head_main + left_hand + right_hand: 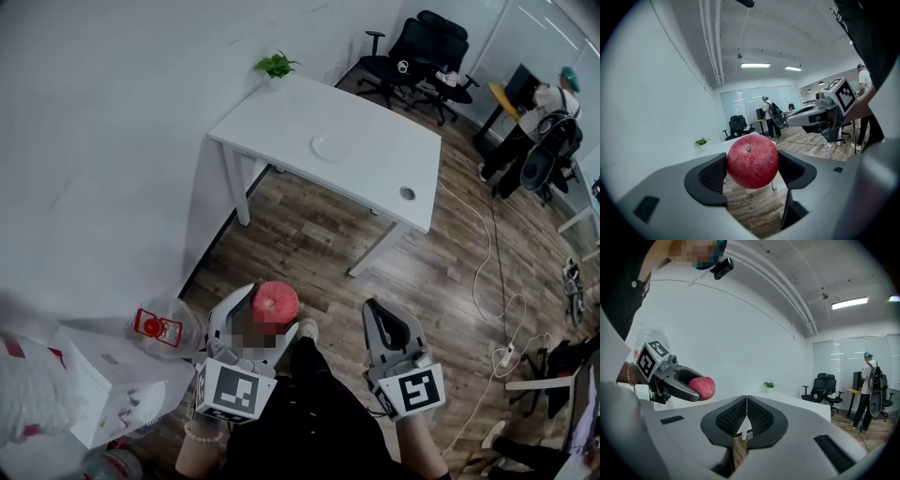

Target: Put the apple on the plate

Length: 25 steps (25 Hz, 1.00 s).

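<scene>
The left claw (pixel 269 317) is gripping the round red apple (pixel 752 161). Its ribbed black pads (pixel 715 174) are pressing on opposite cheeks at approx. the widest part, w/ the stem end facing the camera in the left gripper view. The apple is hanging in the air over the brown wooden floor (pixel 309 234). It's well apart from the round white plate (pixel 333 145), which is lying on the white rectangular desk (pixel 272 117) at about 12 o'clock from the apple in the head view. The right claw (pixel 746 414) is carrying nothing, jaws pressed together w/ no gap, hovering at 3 o'clock of the left one.

Handling, judged by looks: the apple is prob. firm and fairly light. Its smooth, waxy skin is likely making it slippery if the hold is drifting off-centre. The present hold across the middle is looking right, so there's no need to be regripping. It's prob. bruising easily, so moderate squeeze only and no dropping. Being round, it's likely rolling on a shallow plate, so it should be going down low, near the plate's centre, before the jaws are opening.
</scene>
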Available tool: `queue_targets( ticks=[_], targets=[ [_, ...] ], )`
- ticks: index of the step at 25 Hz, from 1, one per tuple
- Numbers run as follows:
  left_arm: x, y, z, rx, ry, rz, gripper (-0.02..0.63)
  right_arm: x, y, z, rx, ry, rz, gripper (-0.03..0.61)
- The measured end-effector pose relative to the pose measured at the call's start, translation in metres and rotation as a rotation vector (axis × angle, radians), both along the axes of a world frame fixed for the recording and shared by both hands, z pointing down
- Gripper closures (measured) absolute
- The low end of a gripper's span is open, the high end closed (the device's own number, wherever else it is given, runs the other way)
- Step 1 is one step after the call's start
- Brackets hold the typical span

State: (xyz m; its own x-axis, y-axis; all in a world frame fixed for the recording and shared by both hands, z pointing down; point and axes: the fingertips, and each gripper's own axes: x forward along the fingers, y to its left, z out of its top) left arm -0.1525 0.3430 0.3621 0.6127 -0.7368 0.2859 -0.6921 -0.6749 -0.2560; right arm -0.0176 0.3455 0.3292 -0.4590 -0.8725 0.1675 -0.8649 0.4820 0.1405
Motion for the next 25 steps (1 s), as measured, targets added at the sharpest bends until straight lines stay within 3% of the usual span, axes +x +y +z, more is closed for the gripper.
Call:
queue_targets(
  ticks=[25],
  targets=[
    [0.028, -0.135, -0.012, 0.032, -0.019, -0.049, 0.261, 0.027, -0.151, -0.008, 0.023, -0.016, -0.067, 0.537]
  ],
)
